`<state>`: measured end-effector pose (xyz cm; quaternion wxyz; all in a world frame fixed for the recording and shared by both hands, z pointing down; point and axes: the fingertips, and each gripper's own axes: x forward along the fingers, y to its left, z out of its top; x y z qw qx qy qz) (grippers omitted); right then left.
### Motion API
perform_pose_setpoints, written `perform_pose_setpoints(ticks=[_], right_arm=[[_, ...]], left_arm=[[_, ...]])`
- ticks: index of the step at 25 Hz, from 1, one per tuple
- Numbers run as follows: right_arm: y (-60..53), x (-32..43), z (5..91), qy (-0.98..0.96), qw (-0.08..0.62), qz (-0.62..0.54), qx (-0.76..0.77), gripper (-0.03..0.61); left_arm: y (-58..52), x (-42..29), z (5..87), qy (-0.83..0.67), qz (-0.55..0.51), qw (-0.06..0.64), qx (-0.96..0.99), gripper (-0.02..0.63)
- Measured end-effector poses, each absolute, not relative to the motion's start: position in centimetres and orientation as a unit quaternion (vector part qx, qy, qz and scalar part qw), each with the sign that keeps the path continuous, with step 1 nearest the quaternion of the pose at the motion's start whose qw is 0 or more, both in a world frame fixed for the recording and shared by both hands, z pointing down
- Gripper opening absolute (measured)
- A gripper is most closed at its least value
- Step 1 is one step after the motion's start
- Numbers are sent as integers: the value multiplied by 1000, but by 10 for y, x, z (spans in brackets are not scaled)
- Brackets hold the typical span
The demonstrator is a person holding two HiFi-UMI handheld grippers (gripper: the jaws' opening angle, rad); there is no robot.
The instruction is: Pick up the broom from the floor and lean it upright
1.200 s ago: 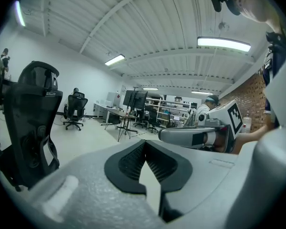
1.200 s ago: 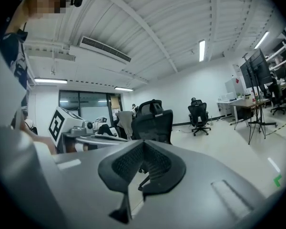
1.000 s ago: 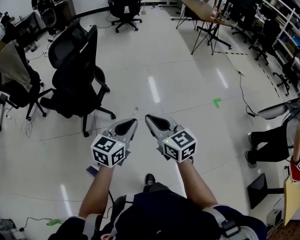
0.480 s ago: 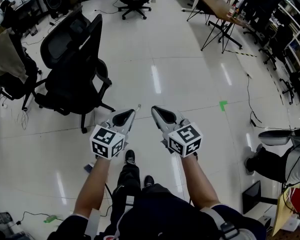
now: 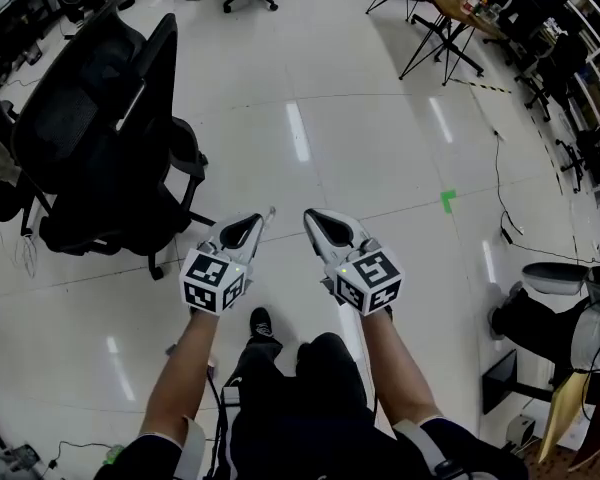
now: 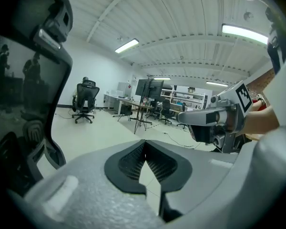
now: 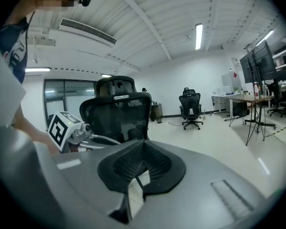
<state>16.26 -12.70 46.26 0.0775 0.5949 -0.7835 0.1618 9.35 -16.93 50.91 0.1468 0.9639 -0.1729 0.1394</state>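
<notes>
1. Broom: none of the three views shows it. No handle or bristle head lies on the stretch of floor (image 5: 380,158) ahead of the tongs. Which way it lies from them, and how its long axis runs, cannot be told.
2. The left tongs (image 5: 245,230) and right tongs (image 5: 325,228) are held side by side, near each other, in front of the person's body. Both point ahead and a little downward over the floor.
3. Both pairs are closed. In each gripper view the ribbed pads meet at their tips, with nothing between them.
4. A black office chair (image 5: 100,118) stands on the left, near the left tongs. The right side opens onto floor with a small green mark (image 5: 447,201), and a table (image 5: 450,3) stands well beyond.
5. Judged from this, the task is at its searching stage, with the pick-up not yet begun. Neither hand can be called the nearer one.
6. Once the handle is found, the tongs will likely have to open and come down across its long axis. The chair's base is the thing most likely to crowd the left hand.
</notes>
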Motion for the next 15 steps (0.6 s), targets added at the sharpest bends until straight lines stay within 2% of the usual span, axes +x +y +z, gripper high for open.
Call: perform_pose_setpoints(ticks=[5, 12, 14, 15], right_arm=[[-153, 189, 534, -781, 93, 181, 591, 6], [-174, 207, 680, -785, 93, 205, 577, 6], [-175, 207, 723, -786, 96, 213, 573, 6], [-175, 207, 744, -786, 98, 217, 571, 6]], left_arm=[[-195, 116, 597, -172, 171, 159, 957, 2], [-208, 144, 791, -168, 241, 175, 940, 3], [-210, 151, 845, -162, 256, 183, 935, 63], [-213, 153, 871, -161, 264, 186, 933, 64]])
